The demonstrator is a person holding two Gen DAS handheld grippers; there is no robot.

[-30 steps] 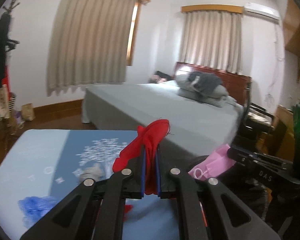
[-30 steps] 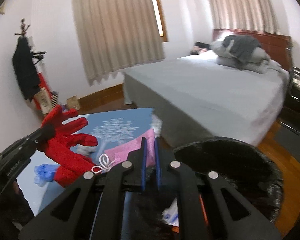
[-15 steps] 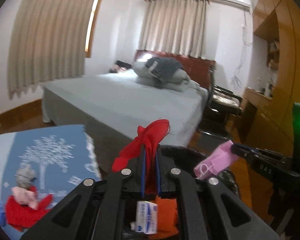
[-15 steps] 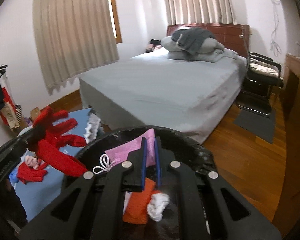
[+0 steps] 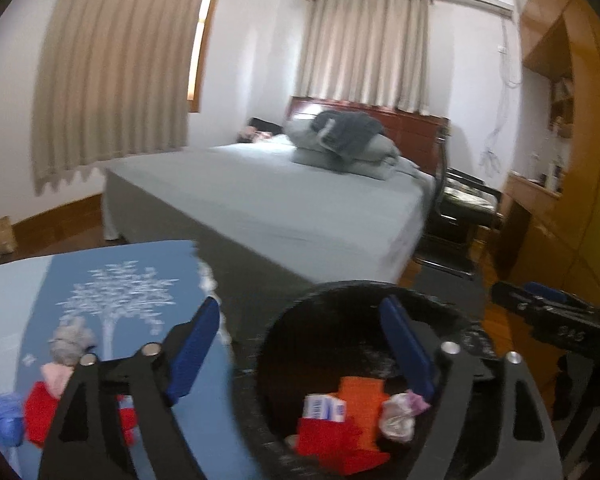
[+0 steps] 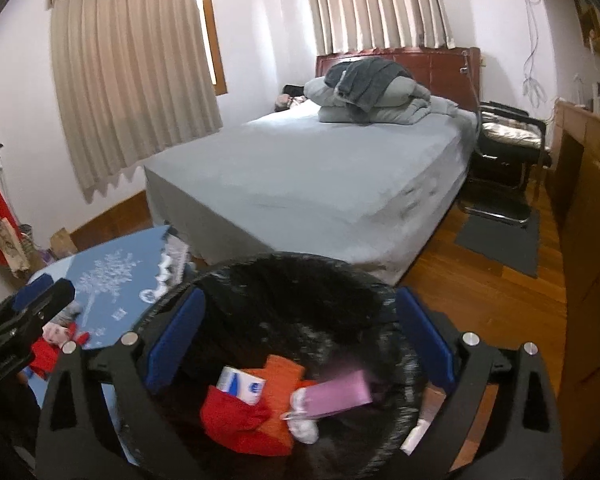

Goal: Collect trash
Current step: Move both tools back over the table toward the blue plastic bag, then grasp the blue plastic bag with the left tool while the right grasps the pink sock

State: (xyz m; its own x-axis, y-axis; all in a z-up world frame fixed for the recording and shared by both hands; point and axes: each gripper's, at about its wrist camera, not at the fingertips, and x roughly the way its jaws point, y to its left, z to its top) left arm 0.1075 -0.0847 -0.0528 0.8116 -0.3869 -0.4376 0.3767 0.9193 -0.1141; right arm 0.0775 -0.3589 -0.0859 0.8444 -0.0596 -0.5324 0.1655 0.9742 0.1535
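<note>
several scraps, a red cloth and a pink bag among them, are seen inside the black bin; both the left gripper and right gripper are held spread and empty. more litter is left on the blue worktop.

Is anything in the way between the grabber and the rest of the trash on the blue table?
Nothing visible blocks it. The left hand-held gripper is open and empty, and the red cloth, pink scrap and blue wad lie uncovered on the blue table, just left of the black bin.
</note>
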